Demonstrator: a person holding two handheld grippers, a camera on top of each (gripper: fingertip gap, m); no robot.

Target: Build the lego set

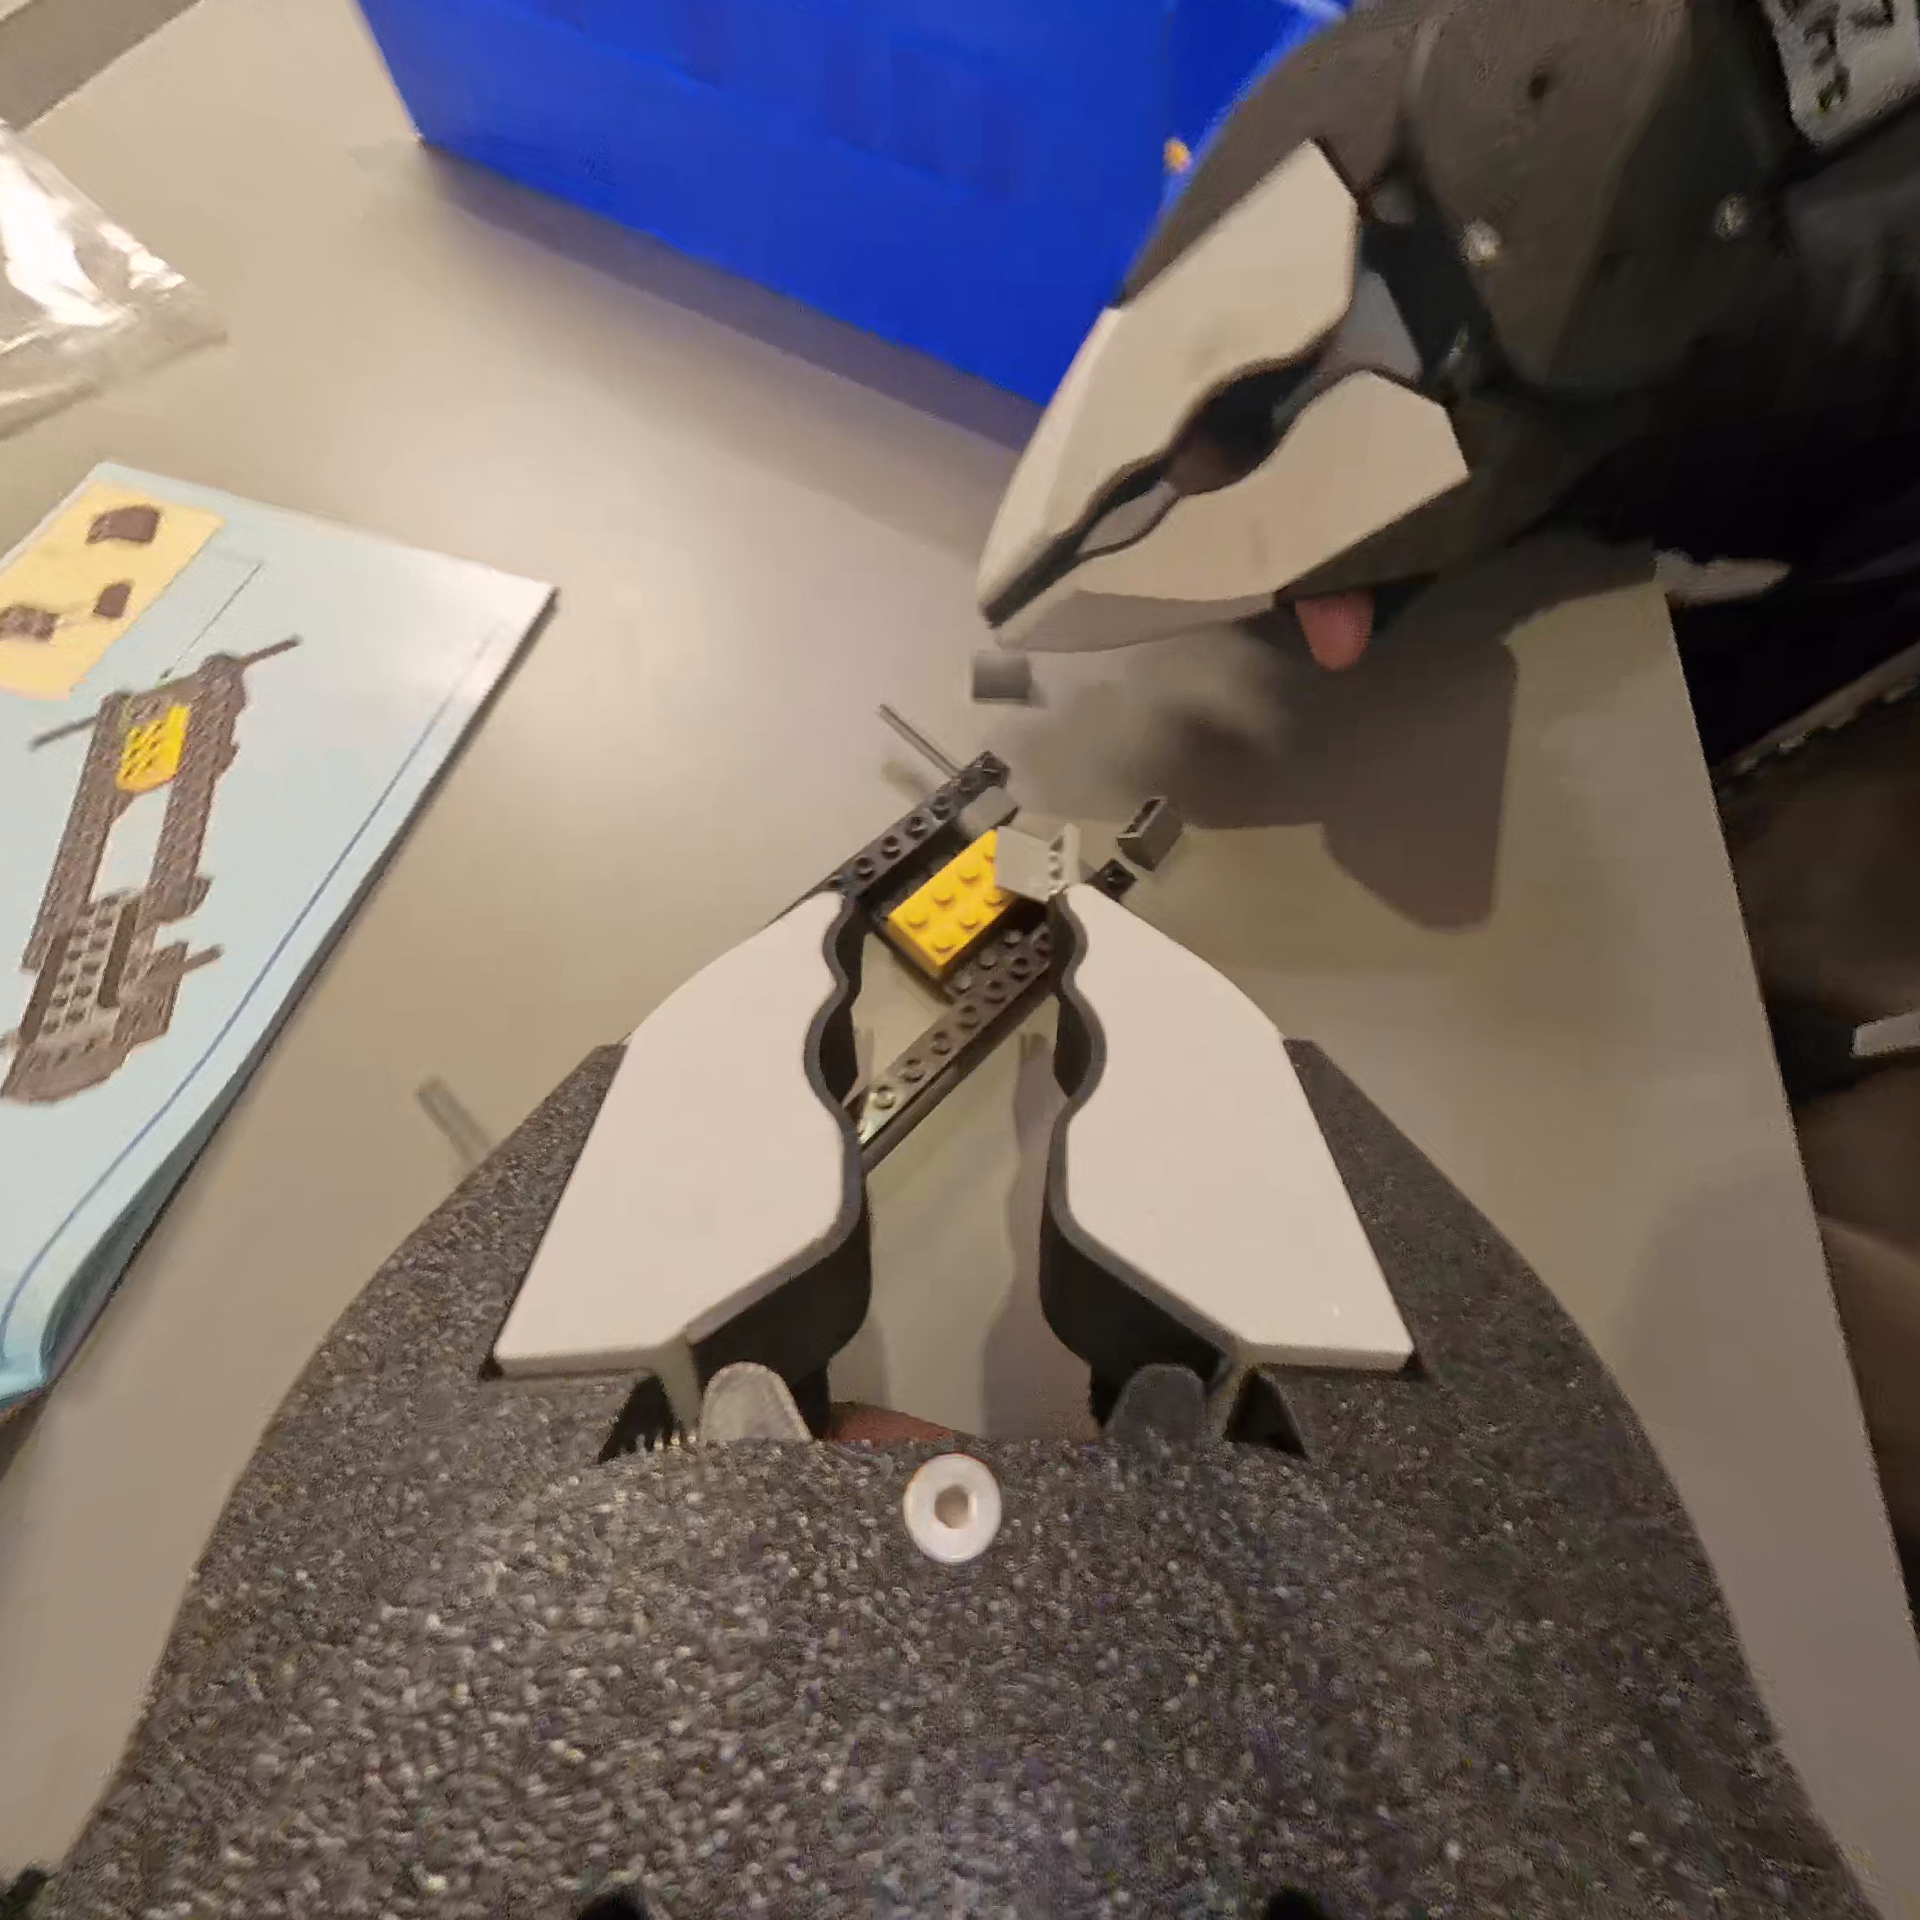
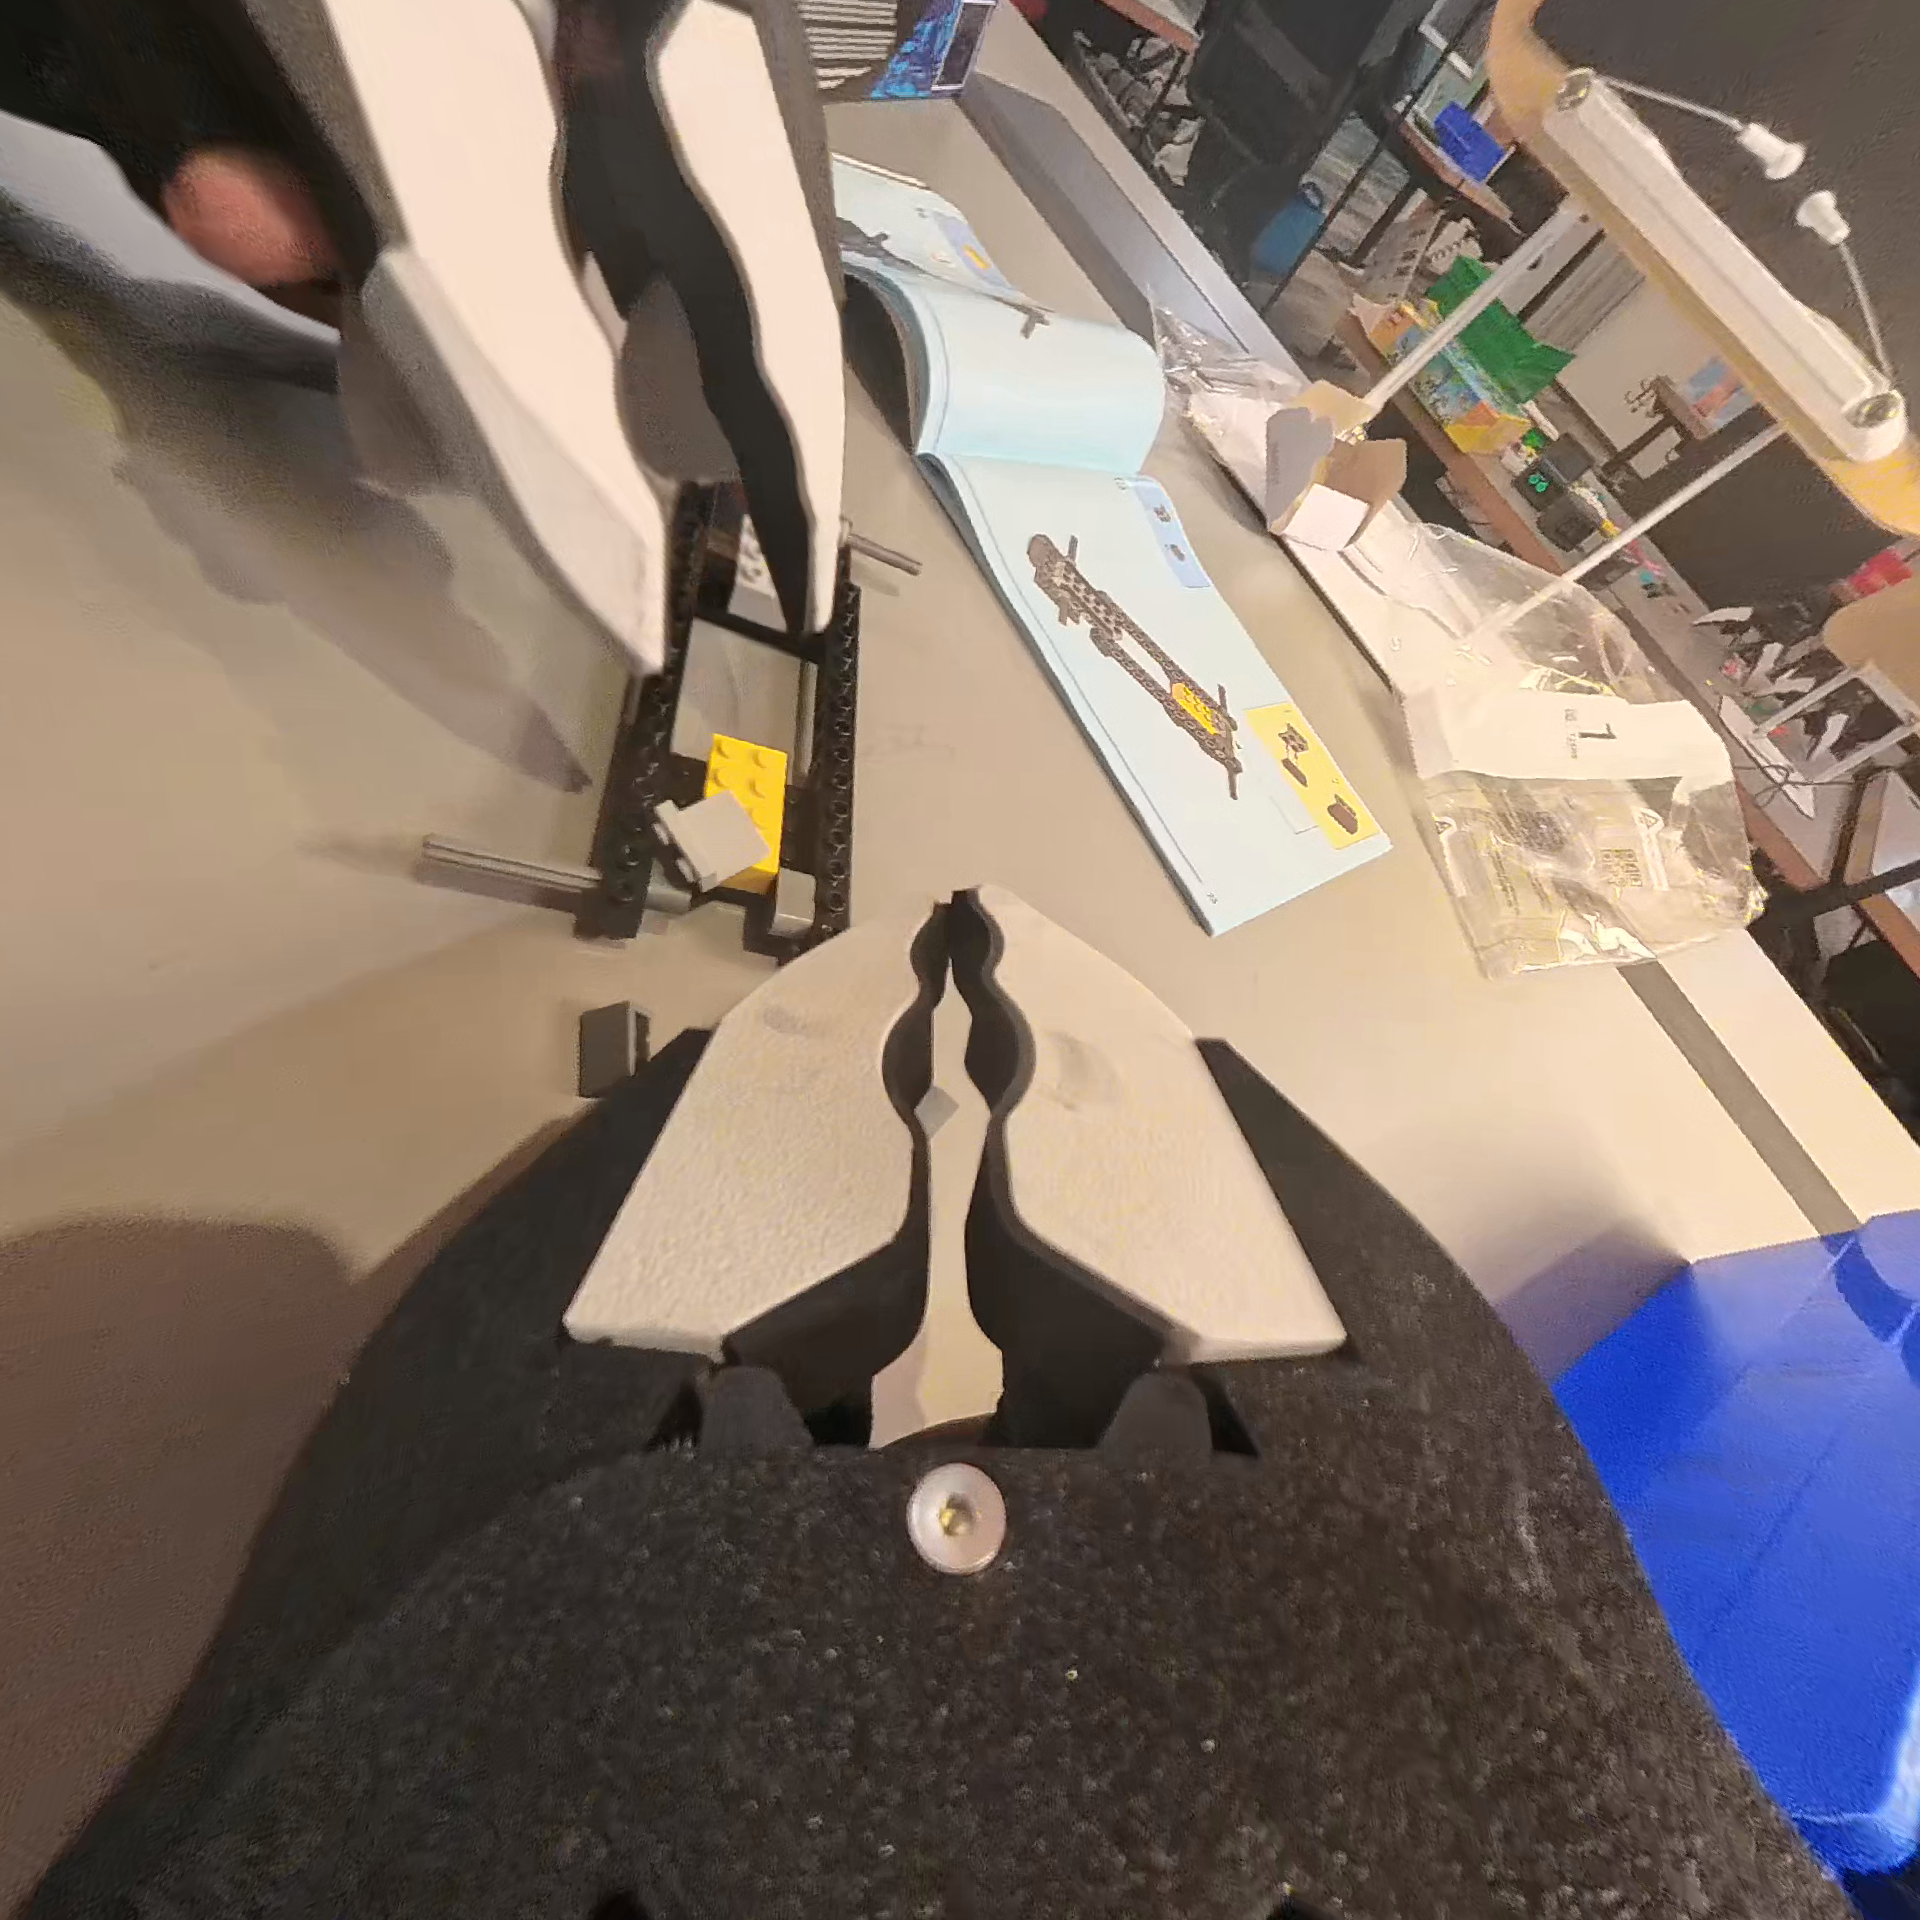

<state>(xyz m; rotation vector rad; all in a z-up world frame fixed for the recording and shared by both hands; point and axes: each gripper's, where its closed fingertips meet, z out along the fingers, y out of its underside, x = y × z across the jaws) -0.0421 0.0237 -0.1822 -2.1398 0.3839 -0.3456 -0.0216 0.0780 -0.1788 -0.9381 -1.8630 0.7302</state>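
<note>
Your left claw (image 1: 951, 914) straddles black brick frame (image 1: 935, 862), fingers against its rails, pinning it flat on bench (image 1: 623, 416). Yellow brick (image 1: 940, 914) between fingertips. Right claw (image 2: 954, 902) fully closed, empty, hovering beside frame's near end.

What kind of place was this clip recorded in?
Probably a workshop or lab set up for toy-brick building: a grey table with an open instruction booklet and clear parts bags, and cluttered shelves and desks beyond.
</note>
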